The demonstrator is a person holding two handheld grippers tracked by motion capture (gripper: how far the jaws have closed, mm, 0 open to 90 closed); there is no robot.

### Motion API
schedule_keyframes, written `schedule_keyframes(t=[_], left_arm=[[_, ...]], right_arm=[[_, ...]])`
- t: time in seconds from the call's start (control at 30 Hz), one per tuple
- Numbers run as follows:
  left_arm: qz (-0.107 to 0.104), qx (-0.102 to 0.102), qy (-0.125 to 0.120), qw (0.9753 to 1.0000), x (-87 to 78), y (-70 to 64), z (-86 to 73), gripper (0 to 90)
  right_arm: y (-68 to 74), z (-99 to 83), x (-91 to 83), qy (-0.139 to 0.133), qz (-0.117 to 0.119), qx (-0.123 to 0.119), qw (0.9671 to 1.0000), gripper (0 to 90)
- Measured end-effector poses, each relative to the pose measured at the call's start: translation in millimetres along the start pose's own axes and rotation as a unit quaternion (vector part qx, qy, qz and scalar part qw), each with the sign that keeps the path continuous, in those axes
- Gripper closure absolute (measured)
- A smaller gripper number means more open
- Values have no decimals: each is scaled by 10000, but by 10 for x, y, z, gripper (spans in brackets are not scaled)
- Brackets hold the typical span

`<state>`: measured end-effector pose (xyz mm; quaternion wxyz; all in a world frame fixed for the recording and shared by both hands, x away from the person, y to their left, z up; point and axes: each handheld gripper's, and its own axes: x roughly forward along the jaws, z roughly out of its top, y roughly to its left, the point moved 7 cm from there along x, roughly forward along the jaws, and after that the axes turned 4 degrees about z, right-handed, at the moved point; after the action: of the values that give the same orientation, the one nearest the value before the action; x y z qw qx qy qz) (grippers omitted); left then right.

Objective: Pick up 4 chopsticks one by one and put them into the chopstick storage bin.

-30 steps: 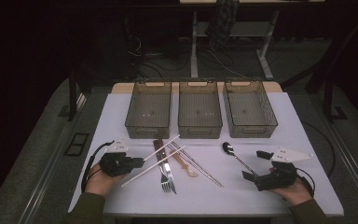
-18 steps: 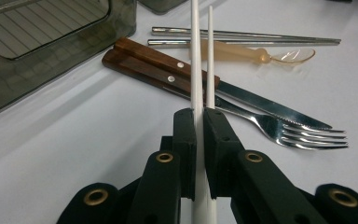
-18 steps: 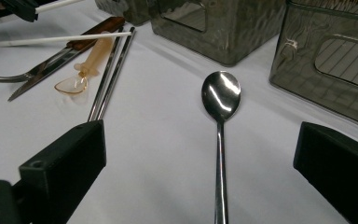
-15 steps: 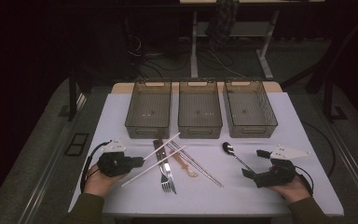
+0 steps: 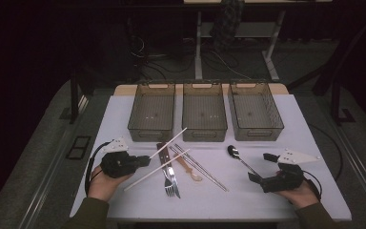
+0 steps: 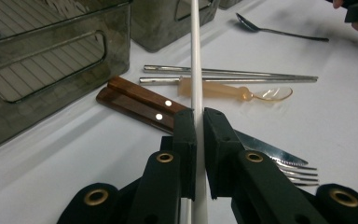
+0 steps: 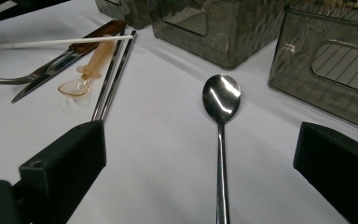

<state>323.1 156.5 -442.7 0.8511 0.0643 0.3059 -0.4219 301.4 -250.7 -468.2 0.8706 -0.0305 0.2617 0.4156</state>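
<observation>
three bins (image 5: 204, 114) bare, left gripper (image 6: 199, 140) jaws pinching white chopstick (image 6: 195, 56), right gripper (image 7: 200, 168) jaws spread

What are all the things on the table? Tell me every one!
Bins: three, dark see-through, in a row at the table's far side.
White chopsticks: two, crossing the cutlery; one gripped.
Metal chopsticks: two, silver, middle.
Knife and fork: one each, wooden handles, middle.
Plastic spoon: one, amber, middle.
Metal spoon: one, shiny, right.
Table: one, white.
Left tongs: black, shut on a white chopstick.
Right tongs: black, open around the metal spoon's handle.
</observation>
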Motion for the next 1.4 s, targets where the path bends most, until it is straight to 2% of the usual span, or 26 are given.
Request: schedule_keyframes(t=[0.3,0.6,1.4], left_arm=[[153,-112,-107,9998,24,32,100,830],[276,-311,-283,9987,47,104,209,830],[550,-302,-357,9974,180,313,452,830]], right_arm=[[13,0,-10,-19,-6,-31,10000,19],[22,6,-26,-58,-35,-6,10000,19],[14,15,-18,-113,-55,55,9999,19]])
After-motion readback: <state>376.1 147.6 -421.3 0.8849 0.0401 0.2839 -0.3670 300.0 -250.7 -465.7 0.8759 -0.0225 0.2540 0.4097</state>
